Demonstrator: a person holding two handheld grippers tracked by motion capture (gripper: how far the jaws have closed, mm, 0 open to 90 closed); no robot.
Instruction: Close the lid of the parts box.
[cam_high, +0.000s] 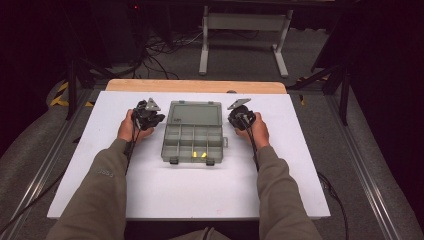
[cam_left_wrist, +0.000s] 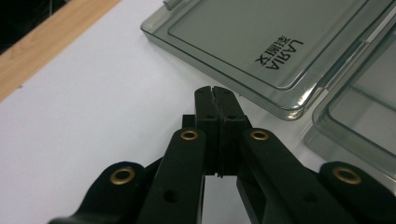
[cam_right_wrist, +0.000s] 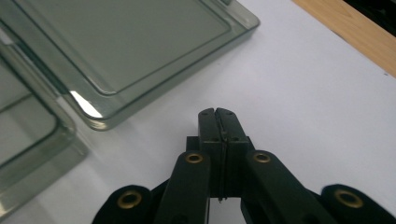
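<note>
High view: the person's forearms come in from the near edge of the white board (cam_high: 150, 200), sleeves angled inward, and each hand rests on the board at one side of the open organiser box (cam_high: 192, 135). The left hand (cam_high: 129, 128) holds the left gripper (cam_high: 148, 116) just beside the box's left wall, close to where the lid (cam_high: 195, 113) meets the tray; the right hand (cam_high: 256, 131) holds the right gripper (cam_high: 240, 116) just beside the right wall at the same place. Both grippers point toward the far side and lean slightly inward. The box sits at the middle of the board, its lid laid flat on the far side and its compartments on the near side. Two small yellow pieces (cam_high: 199, 154) lie in the near row of compartments.

The left gripper view brings what the high view cannot resolve: the left gripper (cam_left_wrist: 215, 93) has its jaws pressed together with nothing between them, tips just short of the lid's near corner (cam_left_wrist: 292, 109) and apart from it. Dark lettering (cam_left_wrist: 280, 53) is printed on the lid here. A strip of the wooden table edge (cam_left_wrist: 51, 42) runs along the far left.

The right gripper view shows the right gripper (cam_right_wrist: 217, 116) likewise clenched empty, over bare white board, with the lid's rounded corner (cam_right_wrist: 95, 119) to its left and clear of the tips. The wooden edge (cam_right_wrist: 355, 32) crosses the far right corner.
</note>
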